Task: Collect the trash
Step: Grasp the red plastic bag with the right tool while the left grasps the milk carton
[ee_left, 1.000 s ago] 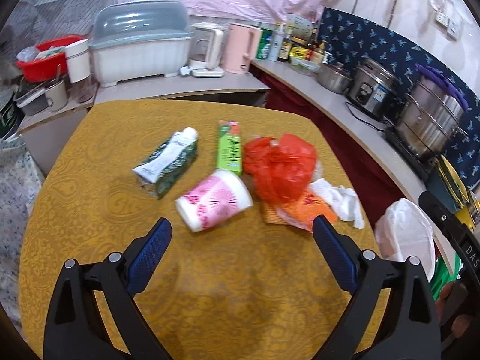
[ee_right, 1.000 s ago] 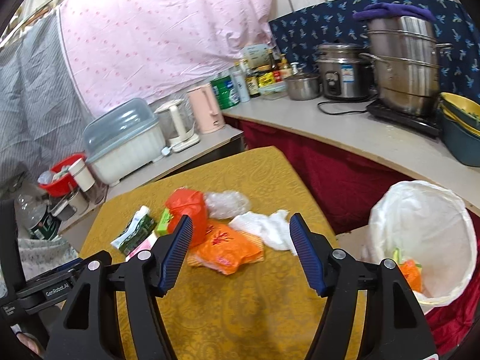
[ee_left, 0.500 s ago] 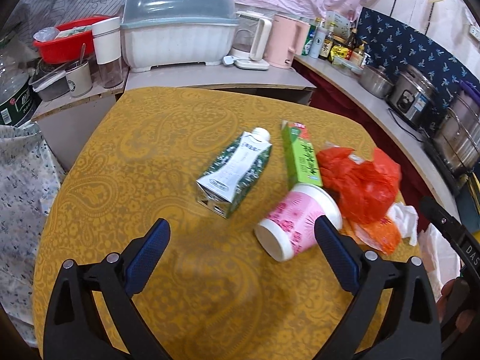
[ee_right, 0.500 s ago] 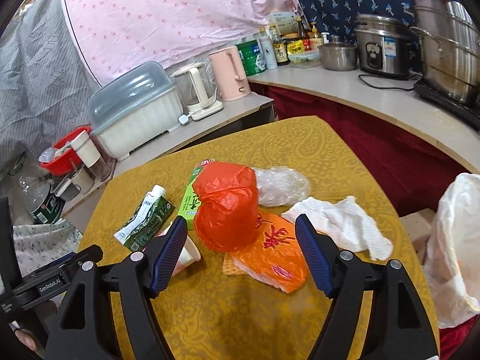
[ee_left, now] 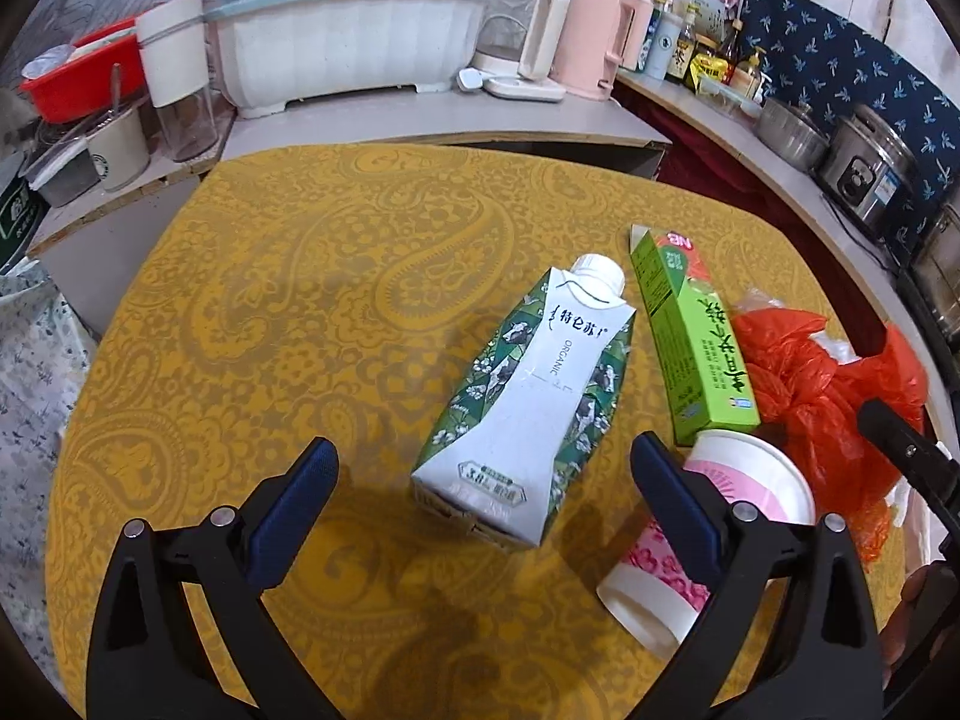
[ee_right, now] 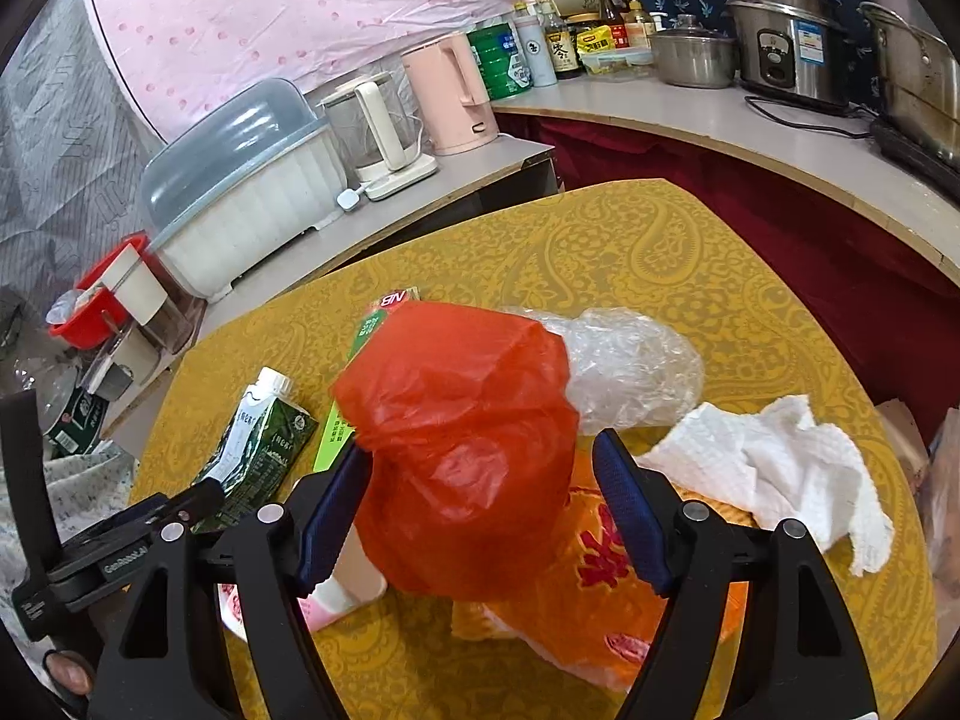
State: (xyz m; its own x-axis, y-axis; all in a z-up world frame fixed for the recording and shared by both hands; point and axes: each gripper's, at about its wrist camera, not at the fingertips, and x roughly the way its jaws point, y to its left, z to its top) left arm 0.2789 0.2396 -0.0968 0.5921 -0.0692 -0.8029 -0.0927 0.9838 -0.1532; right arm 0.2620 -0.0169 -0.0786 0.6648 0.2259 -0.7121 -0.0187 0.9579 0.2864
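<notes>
On the yellow paisley table (ee_left: 360,270) lies a green-and-white milk carton (ee_left: 528,396), cap pointing away. My left gripper (ee_left: 483,468) is open, its fingertips on either side of the carton's base without touching it. Right of the carton are a green box (ee_left: 690,336), a tipped pink paper cup (ee_left: 690,546) and a red plastic bag (ee_left: 822,384). In the right wrist view the red bag (ee_right: 462,432) bulges between the open fingers of my right gripper (ee_right: 480,462). Under it is an orange wrapper (ee_right: 600,588). A clear plastic bag (ee_right: 630,372) and white paper towel (ee_right: 768,468) lie beside it.
Behind the table runs a counter with a covered dish rack (ee_left: 336,30), a white kettle (ee_left: 522,42), a pink kettle (ee_left: 594,42), bottles and steel pots (ee_right: 786,42). A red basin (ee_left: 78,78) and cups stand at the far left. The table drops off to dark red cloth on the right.
Both grippers have come down closer to the table. The left one shifted left until the carton lies between its fingers; the right one moved onto the red bag, and the white-lined bin left its view.
</notes>
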